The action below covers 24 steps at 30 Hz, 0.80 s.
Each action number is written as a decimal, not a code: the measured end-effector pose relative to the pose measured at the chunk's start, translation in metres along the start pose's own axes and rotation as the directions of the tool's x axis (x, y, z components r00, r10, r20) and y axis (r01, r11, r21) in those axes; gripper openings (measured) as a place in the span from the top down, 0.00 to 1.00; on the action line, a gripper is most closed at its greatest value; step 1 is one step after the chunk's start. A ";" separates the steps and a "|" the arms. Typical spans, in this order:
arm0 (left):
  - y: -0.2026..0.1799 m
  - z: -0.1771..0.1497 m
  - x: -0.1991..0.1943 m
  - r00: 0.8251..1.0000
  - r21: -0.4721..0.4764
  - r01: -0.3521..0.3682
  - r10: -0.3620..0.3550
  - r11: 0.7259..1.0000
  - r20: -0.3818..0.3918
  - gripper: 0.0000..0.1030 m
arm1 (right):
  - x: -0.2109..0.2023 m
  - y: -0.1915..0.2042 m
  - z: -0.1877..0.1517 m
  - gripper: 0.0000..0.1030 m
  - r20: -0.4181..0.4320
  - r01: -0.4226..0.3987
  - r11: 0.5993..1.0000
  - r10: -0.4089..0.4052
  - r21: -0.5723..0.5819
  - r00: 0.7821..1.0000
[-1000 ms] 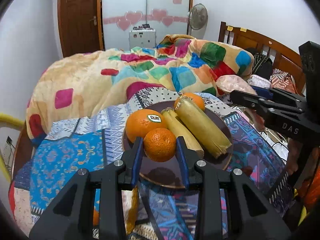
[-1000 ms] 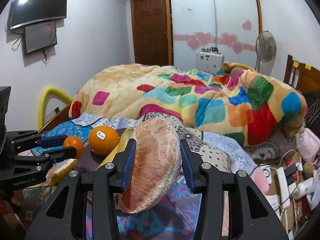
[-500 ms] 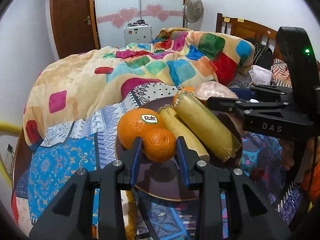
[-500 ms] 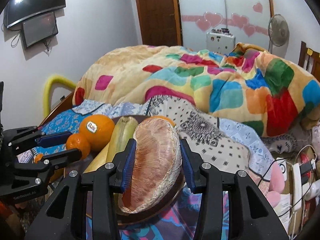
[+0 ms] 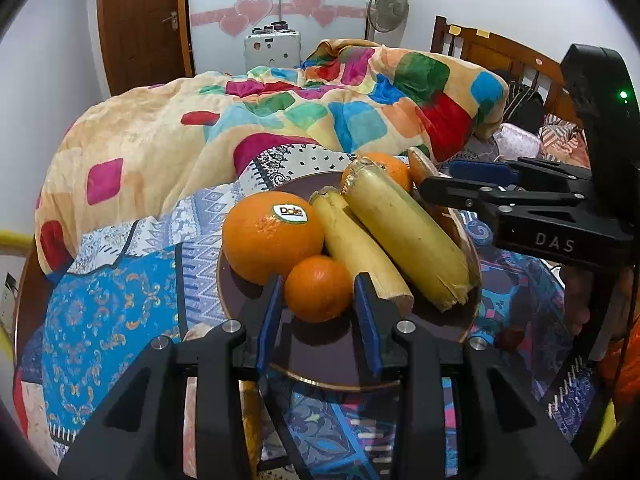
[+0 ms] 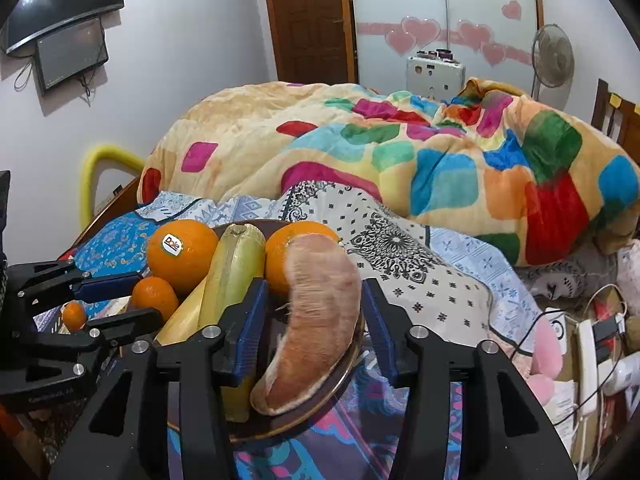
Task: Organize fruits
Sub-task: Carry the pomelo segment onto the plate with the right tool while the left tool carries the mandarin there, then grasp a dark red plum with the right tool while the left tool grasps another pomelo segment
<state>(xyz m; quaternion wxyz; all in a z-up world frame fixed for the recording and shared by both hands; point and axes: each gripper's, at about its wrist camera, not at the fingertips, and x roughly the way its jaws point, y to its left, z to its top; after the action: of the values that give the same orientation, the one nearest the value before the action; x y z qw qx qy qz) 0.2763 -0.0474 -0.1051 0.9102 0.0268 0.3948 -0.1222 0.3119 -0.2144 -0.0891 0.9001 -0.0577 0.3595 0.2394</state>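
Note:
A dark plate (image 5: 320,376) with a gold rim (image 6: 304,412) sits on the patterned cloth. It holds a large stickered orange (image 5: 272,236) (image 6: 182,254), two yellow bananas (image 5: 404,240) (image 6: 236,272) and a further orange (image 5: 390,168) (image 6: 280,260). My left gripper (image 5: 318,280) (image 6: 146,295) is shut on a small orange (image 5: 318,296) (image 6: 155,298), low over the plate's near side. A film-wrapped pomelo wedge (image 6: 316,320) lies on the plate's edge. My right gripper (image 6: 313,286) (image 5: 440,179) straddles it with its jaws opening and a gap on each side.
A multicoloured quilt (image 5: 320,120) is heaped on the bed behind the plate. One more little orange (image 6: 74,316) lies off the plate beyond the left gripper. A power strip and cables (image 6: 588,340) clutter the lower right. A wooden headboard (image 5: 500,52) stands at the far right.
The right gripper brought the pomelo wedge in and down onto the plate beside the bananas, and its jaws have parted from it. The left gripper stayed put on the small orange.

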 end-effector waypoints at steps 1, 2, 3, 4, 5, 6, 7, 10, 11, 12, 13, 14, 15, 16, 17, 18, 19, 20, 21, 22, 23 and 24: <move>0.001 -0.001 -0.003 1.000 -0.001 -0.001 0.001 1.000 0.003 0.65 | -0.003 0.001 -0.001 0.54 0.007 0.009 1.000 -0.009 -0.003 1.000; 0.002 -0.003 -0.008 1.000 -0.002 -0.001 0.001 1.000 0.009 0.65 | -0.007 0.002 -0.001 0.54 0.015 0.016 1.000 -0.016 -0.006 1.000; 0.002 -0.004 -0.012 1.000 -0.002 -0.001 0.001 1.000 0.015 0.63 | -0.010 0.002 -0.001 0.54 0.019 0.017 1.000 -0.017 -0.008 1.000; 0.003 -0.006 -0.018 1.000 -0.003 -0.001 0.001 1.000 0.022 0.61 | -0.014 0.003 -0.002 0.54 0.022 0.016 1.000 -0.016 -0.008 1.000; 0.003 -0.008 -0.023 1.000 -0.002 -0.005 0.005 1.000 0.028 0.61 | -0.018 0.004 -0.003 0.54 0.029 0.017 1.000 -0.017 -0.007 0.999; 0.004 -0.009 -0.029 0.999 -0.003 -0.011 0.011 1.000 0.036 0.61 | -0.021 0.005 -0.003 0.54 0.033 0.017 1.000 -0.017 -0.007 0.999; 0.006 -0.011 -0.036 0.999 -0.004 -0.016 0.016 1.000 0.043 0.61 | -0.026 0.007 -0.004 0.54 0.040 0.018 1.000 -0.018 -0.008 0.999; 0.013 -0.014 -0.053 0.998 -0.009 -0.034 0.035 0.999 0.057 0.58 | -0.039 0.014 -0.007 0.54 0.065 0.036 0.999 -0.034 -0.018 0.997; 0.017 -0.016 -0.060 0.997 -0.011 -0.046 0.047 0.999 0.063 0.57 | -0.042 0.015 -0.009 0.54 0.073 0.040 0.999 -0.038 -0.021 0.997; 0.019 -0.018 -0.064 0.996 -0.012 -0.055 0.056 0.998 0.067 0.53 | -0.046 0.017 -0.010 0.53 0.078 0.043 0.999 -0.041 -0.024 0.996; 0.023 -0.020 -0.070 0.995 -0.016 -0.066 0.067 0.998 0.071 0.50 | -0.050 0.019 -0.013 0.53 0.081 0.041 0.999 -0.039 -0.025 0.996; 0.026 -0.023 -0.075 0.994 -0.021 -0.073 0.074 0.997 0.075 0.49 | -0.052 0.020 -0.015 0.52 0.081 0.040 0.999 -0.038 -0.026 0.996; 0.030 -0.026 -0.079 0.994 -0.028 -0.077 0.079 0.997 0.075 0.48 | -0.055 0.022 -0.018 0.52 0.083 0.042 0.999 -0.039 -0.029 0.996; 0.034 -0.029 -0.083 0.994 -0.034 -0.078 0.080 0.996 0.071 0.47 | -0.058 0.024 -0.021 0.52 0.083 0.051 0.998 -0.048 -0.039 0.995; 0.038 -0.033 -0.085 0.995 -0.040 -0.077 0.079 0.996 0.061 0.47 | -0.059 0.026 -0.025 0.52 0.084 0.058 0.997 -0.054 -0.047 0.995; 0.041 -0.036 -0.085 0.996 -0.044 -0.076 0.078 0.996 0.052 0.47 | -0.060 0.028 -0.029 0.51 0.082 0.063 0.997 -0.058 -0.054 0.995; 0.044 -0.039 -0.084 0.996 -0.048 -0.077 0.079 0.996 0.039 0.47 | -0.061 0.029 -0.035 0.51 0.076 0.064 0.996 -0.059 -0.058 0.995; 0.046 -0.043 -0.082 0.996 -0.050 -0.080 0.081 0.996 0.024 0.47 | -0.061 0.029 -0.039 0.51 0.070 0.060 0.997 -0.056 -0.056 0.996; 0.047 -0.046 -0.081 0.997 -0.051 -0.080 0.081 0.996 0.014 0.47 | -0.061 0.028 -0.042 0.51 0.063 0.057 0.997 -0.054 -0.055 0.997; 0.047 -0.049 -0.079 0.997 -0.050 -0.078 0.078 0.996 0.004 0.47 | -0.061 0.028 -0.048 0.51 0.052 0.058 0.997 -0.055 -0.055 0.997; 0.048 -0.053 -0.076 0.997 -0.049 -0.074 0.074 0.996 -0.009 0.47 | -0.060 0.027 -0.053 0.51 0.042 0.065 0.996 -0.063 -0.056 0.997; 0.048 -0.056 -0.074 0.997 -0.048 -0.071 0.070 0.996 -0.019 0.47 | -0.059 0.027 -0.057 0.51 0.036 0.071 0.996 -0.069 -0.059 0.997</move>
<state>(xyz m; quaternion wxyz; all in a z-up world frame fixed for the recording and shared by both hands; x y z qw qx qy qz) 0.1993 0.0217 -0.0921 0.9109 0.0199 0.4043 -0.0801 0.2267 -0.2295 -0.0889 0.9118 -0.0934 0.3345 0.2193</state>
